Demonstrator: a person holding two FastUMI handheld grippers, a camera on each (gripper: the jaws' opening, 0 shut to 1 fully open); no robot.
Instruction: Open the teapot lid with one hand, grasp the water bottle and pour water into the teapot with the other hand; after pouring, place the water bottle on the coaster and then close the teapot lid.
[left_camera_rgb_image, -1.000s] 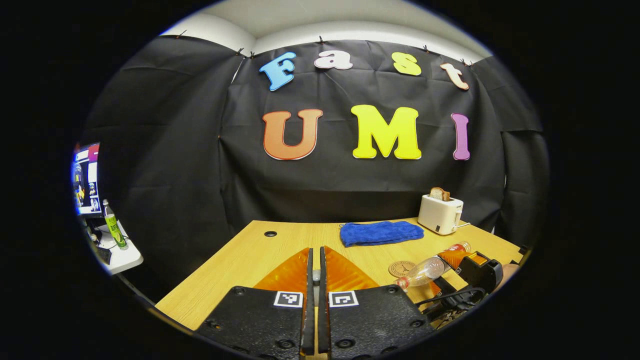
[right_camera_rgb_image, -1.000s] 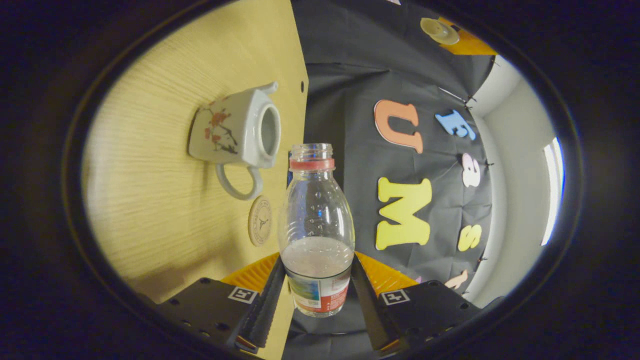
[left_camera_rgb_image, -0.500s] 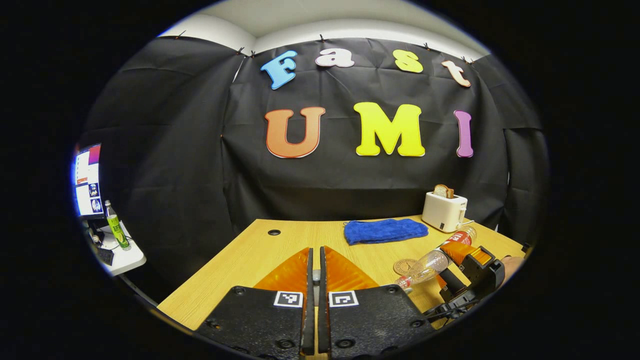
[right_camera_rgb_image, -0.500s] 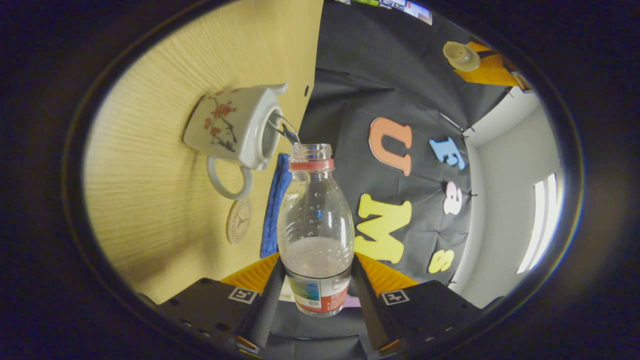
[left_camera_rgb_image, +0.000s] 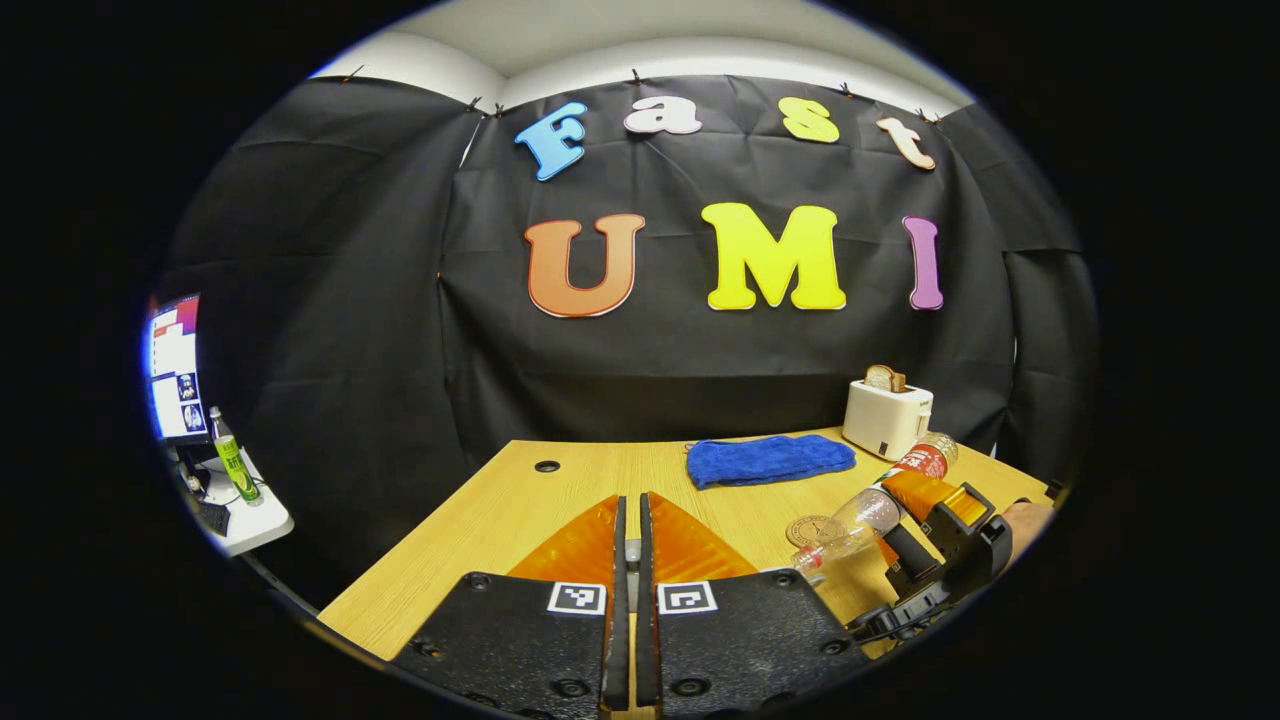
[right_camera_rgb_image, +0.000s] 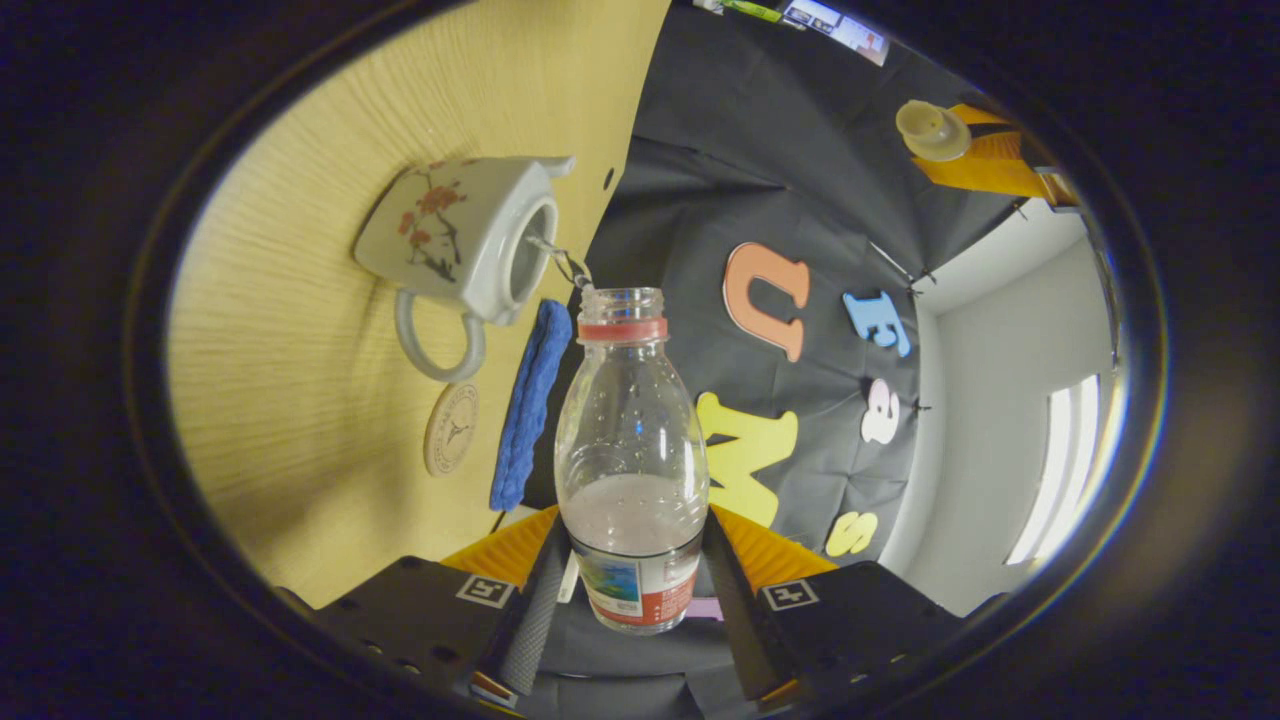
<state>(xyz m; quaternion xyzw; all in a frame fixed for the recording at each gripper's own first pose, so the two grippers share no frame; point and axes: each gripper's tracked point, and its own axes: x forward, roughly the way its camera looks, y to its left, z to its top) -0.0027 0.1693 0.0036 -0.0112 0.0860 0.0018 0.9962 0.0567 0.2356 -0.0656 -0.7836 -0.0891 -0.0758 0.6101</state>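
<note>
My right gripper (right_camera_rgb_image: 632, 520) is shut on the lower body of a clear water bottle (right_camera_rgb_image: 630, 440) with a red neck ring and no cap. The bottle is tipped, and a thin stream of water (right_camera_rgb_image: 560, 262) runs from its mouth into the open top of the white flowered teapot (right_camera_rgb_image: 440, 235) on the table. A round coaster (right_camera_rgb_image: 450, 428) lies beside the teapot's handle. My left gripper (left_camera_rgb_image: 631, 505) is shut on the teapot lid (right_camera_rgb_image: 932, 128), held in the air away from the pot. In the left gripper view the tipped bottle (left_camera_rgb_image: 862, 518) hangs over the coaster (left_camera_rgb_image: 812, 528).
A folded blue towel (left_camera_rgb_image: 768, 462) and a white toaster (left_camera_rgb_image: 886, 418) with a slice of bread sit at the back of the wooden table (left_camera_rgb_image: 520, 500). A side desk (left_camera_rgb_image: 240, 515) with a screen and a green bottle stands off to the left.
The right gripper has tipped the bottle further and water has begun to run into the teapot. In the left gripper view the bottle's mouth has sunk lower. The left gripper has held still.
</note>
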